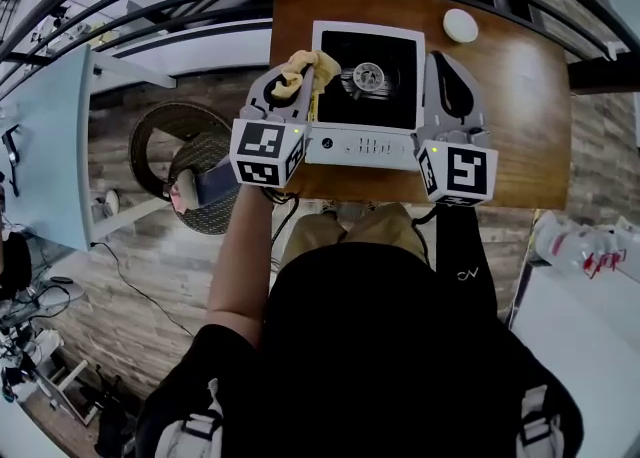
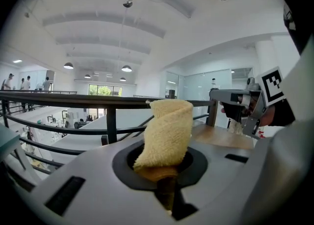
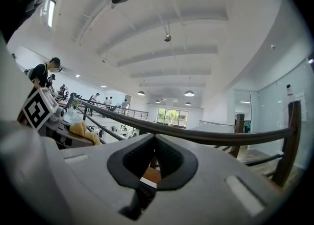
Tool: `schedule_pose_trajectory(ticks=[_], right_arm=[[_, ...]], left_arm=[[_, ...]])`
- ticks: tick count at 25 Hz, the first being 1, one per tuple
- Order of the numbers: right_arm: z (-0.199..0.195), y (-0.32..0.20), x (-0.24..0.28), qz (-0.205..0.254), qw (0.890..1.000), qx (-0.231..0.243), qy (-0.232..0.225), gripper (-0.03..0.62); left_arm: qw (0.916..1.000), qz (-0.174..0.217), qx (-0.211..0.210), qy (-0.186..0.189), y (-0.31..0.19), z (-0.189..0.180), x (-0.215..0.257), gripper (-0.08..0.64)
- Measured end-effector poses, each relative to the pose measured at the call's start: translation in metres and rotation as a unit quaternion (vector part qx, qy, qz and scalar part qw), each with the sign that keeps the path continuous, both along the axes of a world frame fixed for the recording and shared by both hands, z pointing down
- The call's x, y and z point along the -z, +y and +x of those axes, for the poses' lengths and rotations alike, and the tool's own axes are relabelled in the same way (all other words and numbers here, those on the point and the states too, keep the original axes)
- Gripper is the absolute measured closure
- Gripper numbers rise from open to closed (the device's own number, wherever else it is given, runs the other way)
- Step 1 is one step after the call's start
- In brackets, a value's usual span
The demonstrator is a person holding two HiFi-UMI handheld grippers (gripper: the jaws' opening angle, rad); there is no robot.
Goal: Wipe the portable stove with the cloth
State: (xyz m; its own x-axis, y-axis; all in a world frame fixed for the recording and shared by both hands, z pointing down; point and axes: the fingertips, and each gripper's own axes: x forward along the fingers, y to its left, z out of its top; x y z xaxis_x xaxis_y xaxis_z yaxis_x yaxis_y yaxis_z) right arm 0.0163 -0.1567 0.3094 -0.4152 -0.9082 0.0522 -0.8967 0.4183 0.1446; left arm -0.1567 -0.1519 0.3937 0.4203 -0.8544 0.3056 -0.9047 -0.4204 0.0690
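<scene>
Yellow cloth (image 1: pixel 297 70) clamped in your left hand-held gripper (image 1: pixel 305 76) | portable stove (image 1: pixel 395 66) just to its right | right hand-held gripper (image 1: pixel 447 71) clenched, empty

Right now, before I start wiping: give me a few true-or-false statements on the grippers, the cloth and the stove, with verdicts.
1. The left gripper is shut on the yellow cloth. True.
2. The right gripper grips a second cloth. False: its jaws are together with nothing between them, and it sits at the right side of the portable stove.
3. The cloth covers the burner. False: the cloth is at the stove's left rear corner, and the burner in the middle is uncovered.
4. A small white round object lies on the wooden table beyond the stove's right rear corner. True.
</scene>
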Motion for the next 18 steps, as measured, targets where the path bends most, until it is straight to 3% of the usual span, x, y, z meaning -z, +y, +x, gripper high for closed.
schedule_pose_trajectory(ticks=[6,13,18], right_arm=[[0.045,-0.001,0.001,-0.001,1.0,-0.008,-0.005,0.589],[0.101,0.008,-0.008,-0.016,0.999,-0.034,-0.022,0.589],[0.134,0.018,-0.014,-0.011,0.999,-0.032,-0.012,0.589]], left_arm=[[0.9988,0.014,-0.046,0.013,0.0,0.075,0.021,0.531],[0.9904,-0.005,-0.136,0.024,0.01,0.185,0.006,0.531],[0.9838,-0.025,-0.178,0.004,0.017,0.243,-0.016,0.531]])
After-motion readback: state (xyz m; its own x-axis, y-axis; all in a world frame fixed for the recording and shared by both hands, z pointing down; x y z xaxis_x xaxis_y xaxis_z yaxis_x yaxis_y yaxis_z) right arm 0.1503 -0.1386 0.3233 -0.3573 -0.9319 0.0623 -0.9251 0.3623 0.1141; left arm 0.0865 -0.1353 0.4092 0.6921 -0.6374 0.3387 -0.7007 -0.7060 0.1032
